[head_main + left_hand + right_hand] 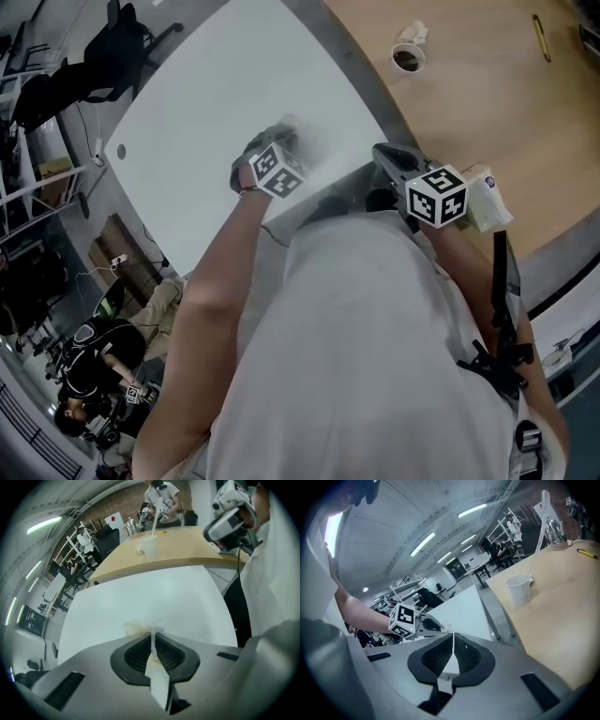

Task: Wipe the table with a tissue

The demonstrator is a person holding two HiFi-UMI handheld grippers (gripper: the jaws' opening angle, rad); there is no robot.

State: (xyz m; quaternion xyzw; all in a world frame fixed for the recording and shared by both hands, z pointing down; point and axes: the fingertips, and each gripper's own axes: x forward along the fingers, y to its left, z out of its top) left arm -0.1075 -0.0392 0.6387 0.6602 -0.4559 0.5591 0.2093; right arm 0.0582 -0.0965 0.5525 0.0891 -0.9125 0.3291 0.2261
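1. The left gripper (152, 633) is clamping a crumpled tissue (134, 628) between its closed jaws, holding it against the white table (140, 597).
2. The tissue is sitting near the white table's edge closest to the person.
3. The right gripper (453, 637) is hovering just beside the white table's edge, jaws pressed together on nothing.
4. A paper cup (519, 588) is standing well apart from the white table, on a wooden table (562, 597).

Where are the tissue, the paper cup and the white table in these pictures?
tissue (138, 629), left gripper view, crumpled front part.
paper cup (519, 591), right gripper view, side wall.
white table (216, 103), head view, bare top.
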